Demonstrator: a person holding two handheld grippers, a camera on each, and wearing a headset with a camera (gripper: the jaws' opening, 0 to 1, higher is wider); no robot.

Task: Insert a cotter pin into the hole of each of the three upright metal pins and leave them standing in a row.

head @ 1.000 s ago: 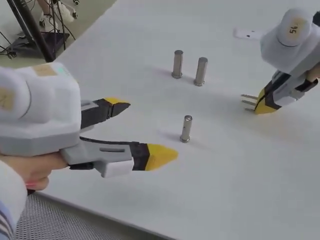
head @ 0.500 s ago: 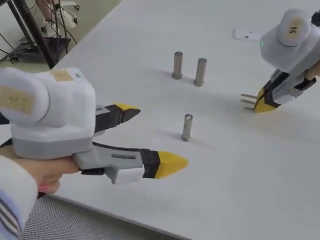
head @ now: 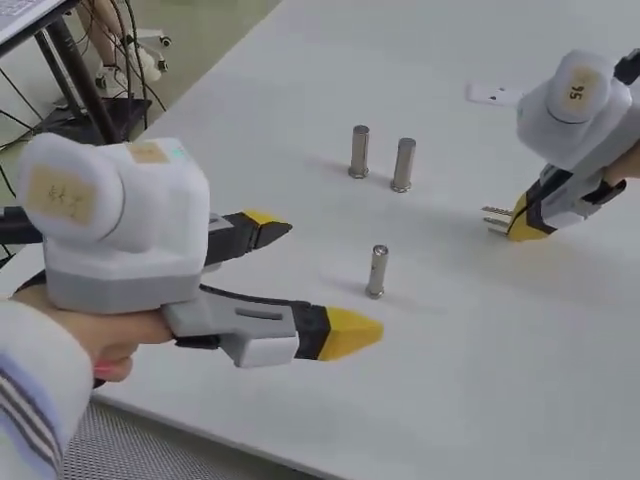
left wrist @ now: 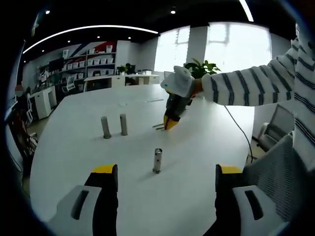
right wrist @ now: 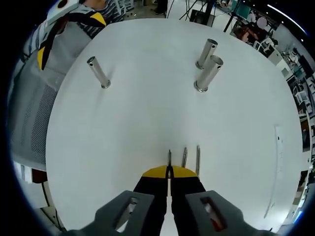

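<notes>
Three upright metal pins stand on the white table (head: 300,120): two close together at the back (head: 359,152) (head: 403,164) and one alone nearer me (head: 377,271). My left gripper (head: 318,280) is open, just left of the lone pin (left wrist: 157,161), which stands ahead of its wide-apart jaws (left wrist: 167,169). At the right, my right gripper (head: 515,222) has its tips down on the table at a few cotter pins (head: 495,218). Its jaws (right wrist: 169,171) are shut on the end of the leftmost cotter pin (right wrist: 169,157); two more (right wrist: 184,157) (right wrist: 198,160) lie beside it.
A small white tag (head: 492,95) lies at the back right of the table. The table's near edge (head: 200,420) runs under my left hand, with a grey mesh chair below. Stand legs and cables (head: 80,90) are on the floor to the left.
My left gripper has moved forward and right, closer to the lone pin. The right gripper stays at the cotter pins. The head camera has shifted a little.
</notes>
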